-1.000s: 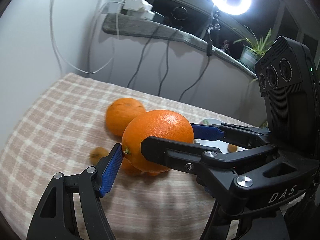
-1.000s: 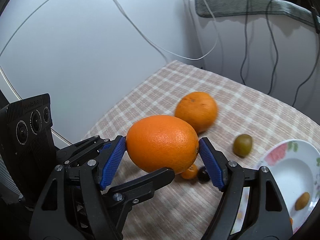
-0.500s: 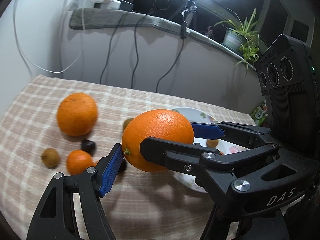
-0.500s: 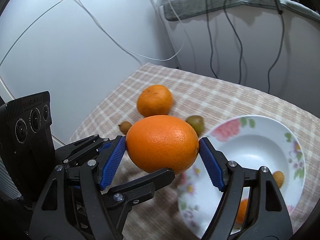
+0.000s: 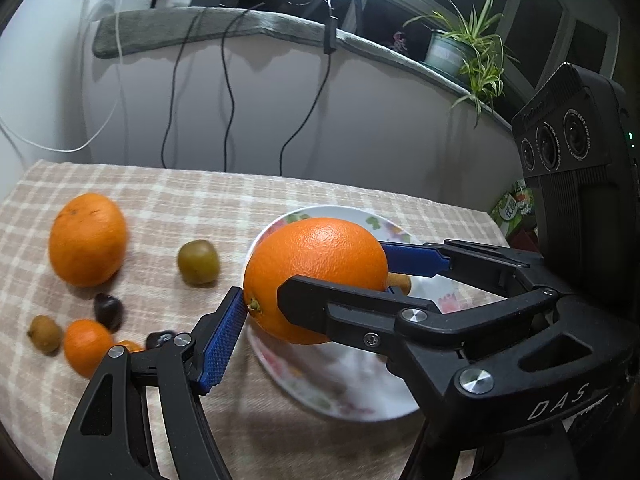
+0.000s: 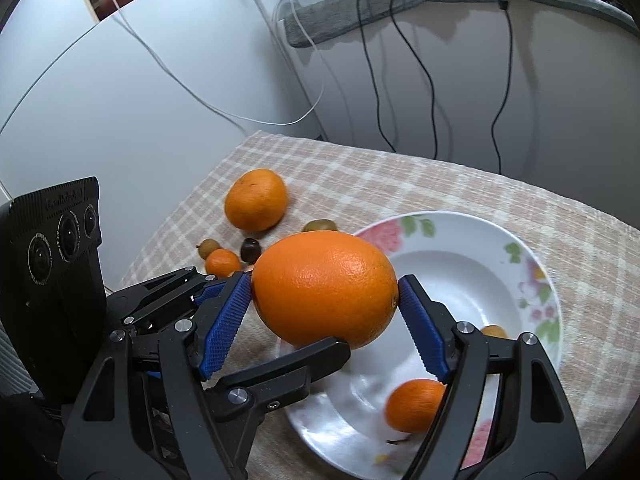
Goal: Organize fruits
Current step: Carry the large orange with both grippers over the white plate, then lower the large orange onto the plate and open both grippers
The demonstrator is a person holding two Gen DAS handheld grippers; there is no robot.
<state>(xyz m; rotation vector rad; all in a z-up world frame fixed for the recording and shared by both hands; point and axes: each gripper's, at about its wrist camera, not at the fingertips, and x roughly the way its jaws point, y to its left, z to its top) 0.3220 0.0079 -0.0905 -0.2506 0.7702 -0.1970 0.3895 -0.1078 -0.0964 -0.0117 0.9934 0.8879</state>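
Both grippers hold one large orange [image 5: 316, 276] between them, above the near left rim of a white flowered plate [image 5: 352, 392]. My left gripper [image 5: 320, 280] and my right gripper [image 6: 326, 292] are each shut on this orange [image 6: 326, 290]. In the right wrist view the plate [image 6: 460, 264] holds a small orange [image 6: 414, 404] and a small brownish fruit [image 6: 494, 331]. On the cloth to the left lie another large orange [image 5: 86, 238], a green fruit [image 5: 198, 262], a small orange [image 5: 86, 346], a brown fruit [image 5: 45, 333] and a dark fruit [image 5: 108, 311].
The checked cloth [image 5: 200, 200] covers the table up to a white wall with hanging cables [image 5: 228, 92]. A grey ledge [image 5: 200, 24] with a potted plant [image 5: 460, 48] runs above it. The table's left edge meets a white panel [image 6: 120, 100].
Both grippers carried the large orange to the right, from above the loose fruits to above the plate's left rim. The grip on the orange is unchanged.
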